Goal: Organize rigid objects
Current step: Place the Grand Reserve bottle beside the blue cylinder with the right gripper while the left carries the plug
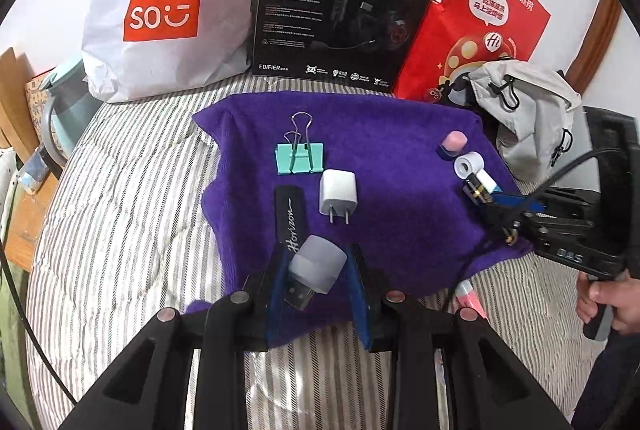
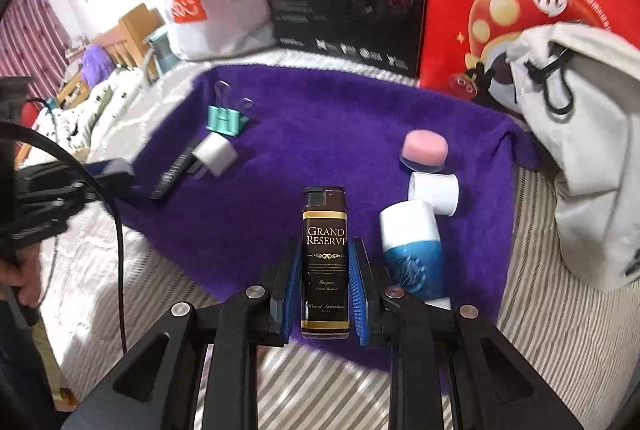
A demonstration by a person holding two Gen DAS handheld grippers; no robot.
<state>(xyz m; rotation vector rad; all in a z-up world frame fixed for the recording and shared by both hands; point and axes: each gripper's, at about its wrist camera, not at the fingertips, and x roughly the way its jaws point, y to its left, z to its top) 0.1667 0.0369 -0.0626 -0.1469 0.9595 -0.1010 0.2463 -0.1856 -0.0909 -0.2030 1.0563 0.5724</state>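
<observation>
My left gripper [image 1: 316,280] is clamped on a USB lamp [image 1: 316,270] over the purple towel's [image 1: 400,230] near edge. My right gripper [image 2: 323,270] grips a lighter [image 2: 325,258] upright, with 1 blue tube [image 2: 412,250] just beside it.

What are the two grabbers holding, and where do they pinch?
The left gripper pinches a small frosted USB light around its middle. The right gripper pinches a dark Grand Reserve lighter by its lower sides.
</observation>
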